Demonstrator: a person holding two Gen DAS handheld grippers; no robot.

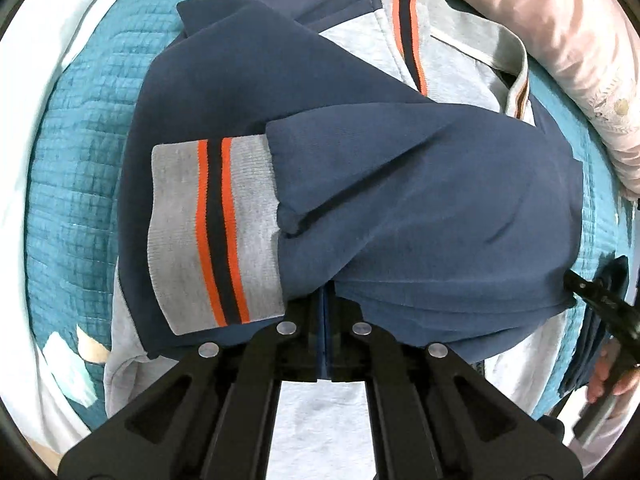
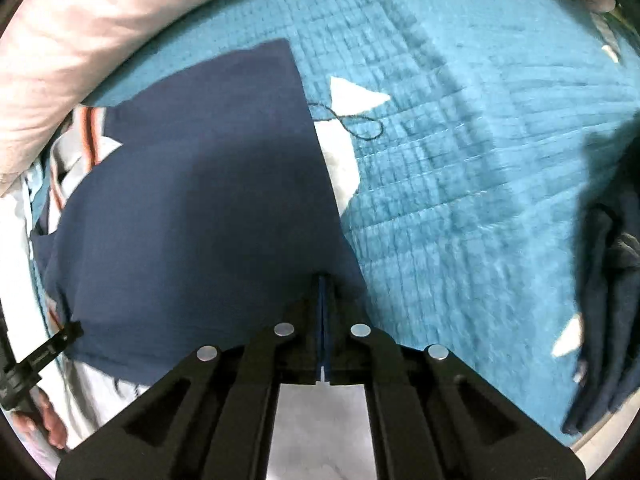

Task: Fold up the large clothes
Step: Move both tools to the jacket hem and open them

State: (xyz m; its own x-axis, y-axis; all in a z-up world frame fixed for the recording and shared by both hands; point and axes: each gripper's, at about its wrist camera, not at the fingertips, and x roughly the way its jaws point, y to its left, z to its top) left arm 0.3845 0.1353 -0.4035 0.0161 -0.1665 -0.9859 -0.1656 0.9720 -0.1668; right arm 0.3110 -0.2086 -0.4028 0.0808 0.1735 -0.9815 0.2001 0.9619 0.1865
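We see the navy and grey sweatshirt (image 1: 360, 184) lying partly folded on the teal quilt (image 1: 76, 184) of the bed, its striped cuff (image 1: 216, 236) across the front; our left hand-held gripper (image 1: 326, 300) and right hand-held gripper (image 2: 323, 292) each clamp its navy edge

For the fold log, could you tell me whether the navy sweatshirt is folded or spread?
Partly folded: the navy sweatshirt has its striped cuff lying across the body.
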